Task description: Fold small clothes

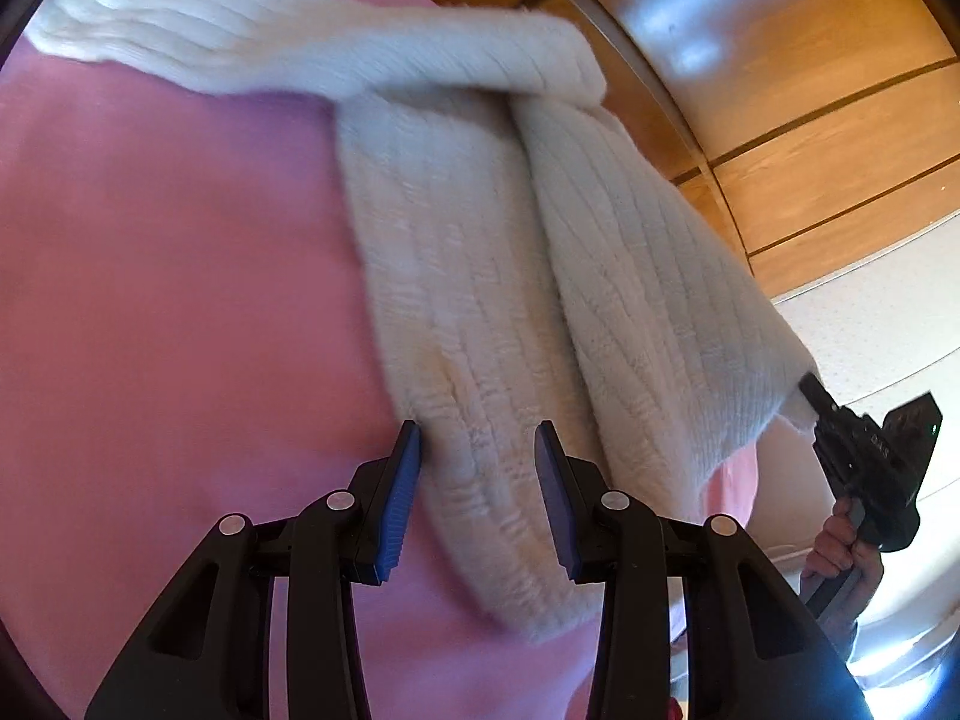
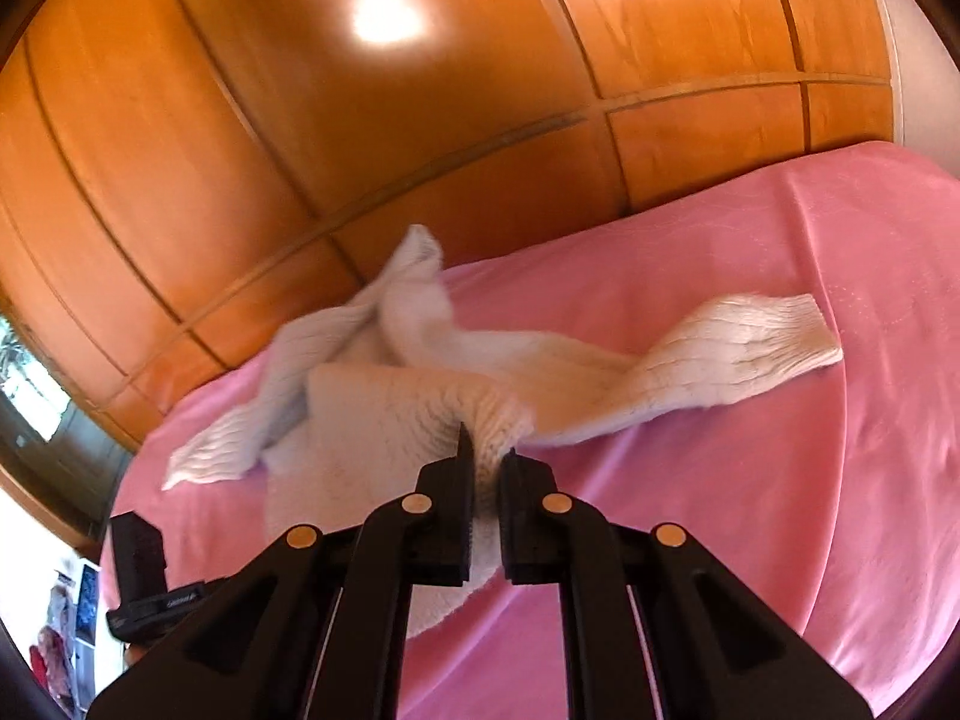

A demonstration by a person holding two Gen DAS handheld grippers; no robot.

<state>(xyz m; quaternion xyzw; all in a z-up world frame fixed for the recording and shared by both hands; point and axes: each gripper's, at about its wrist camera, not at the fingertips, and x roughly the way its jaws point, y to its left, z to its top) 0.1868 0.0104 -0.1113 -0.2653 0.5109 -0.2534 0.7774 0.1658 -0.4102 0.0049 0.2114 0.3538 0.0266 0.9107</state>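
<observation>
A small cream ribbed knit sweater (image 1: 480, 276) lies on a pink bed cover (image 1: 168, 300). My left gripper (image 1: 477, 450) is open, its blue-padded fingers on either side of the sweater's near edge, close over the cloth. My right gripper (image 2: 486, 459) is shut on a corner of the sweater (image 2: 396, 414) and holds it lifted off the pink cover (image 2: 720, 480). The lifted part hangs folded over the body. One sleeve (image 2: 738, 354) stretches out to the right, another (image 2: 228, 438) to the left. The right gripper also shows in the left wrist view (image 1: 810, 396), pinching the sweater's edge.
A wooden panelled wardrobe (image 2: 360, 120) stands right behind the bed. The bed's edge runs along it (image 1: 708, 180). The left gripper's body (image 2: 144, 576) shows at the lower left of the right wrist view. A white wall (image 1: 888, 324) is at the right.
</observation>
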